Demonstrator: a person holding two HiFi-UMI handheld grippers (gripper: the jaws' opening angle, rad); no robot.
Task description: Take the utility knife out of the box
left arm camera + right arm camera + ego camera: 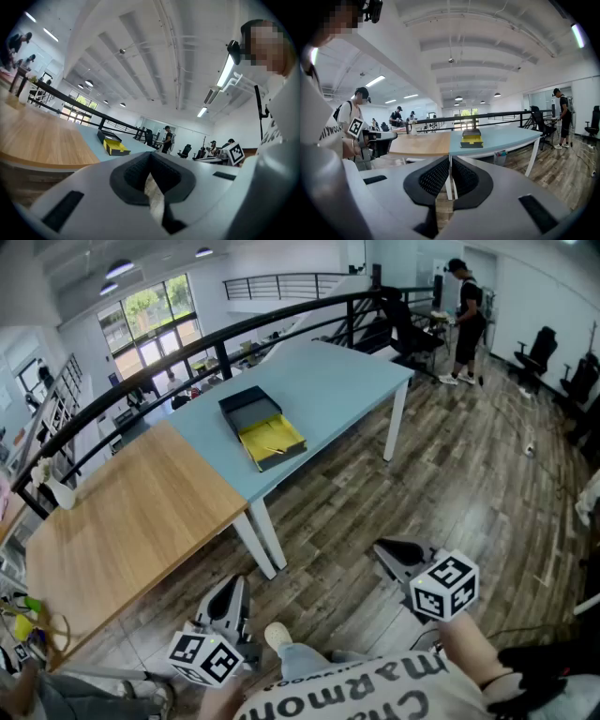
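Note:
The box [263, 427] lies open on the light blue table [347, 381], its dark lid at the far end and a yellow tray [273, 439] nearer me. A thin pale object lies in the tray; it is too small to tell as the utility knife. Both grippers hang low by my body, well short of the table. The left gripper [230, 599] is shut and holds nothing. The right gripper [392, 554] is also shut with nothing in it. In the left gripper view the box [113, 145] is far off beyond the gripper [150, 157]. The right gripper view shows the box [471, 138] straight ahead past the gripper [450, 159].
A wooden table [122, 531] joins the blue one on the left and carries a white vase [62, 493]. A black railing [281, 320] runs behind both tables. A person [467, 324] stands at the far right near office chairs [536, 354]. Wood-plank floor lies between me and the tables.

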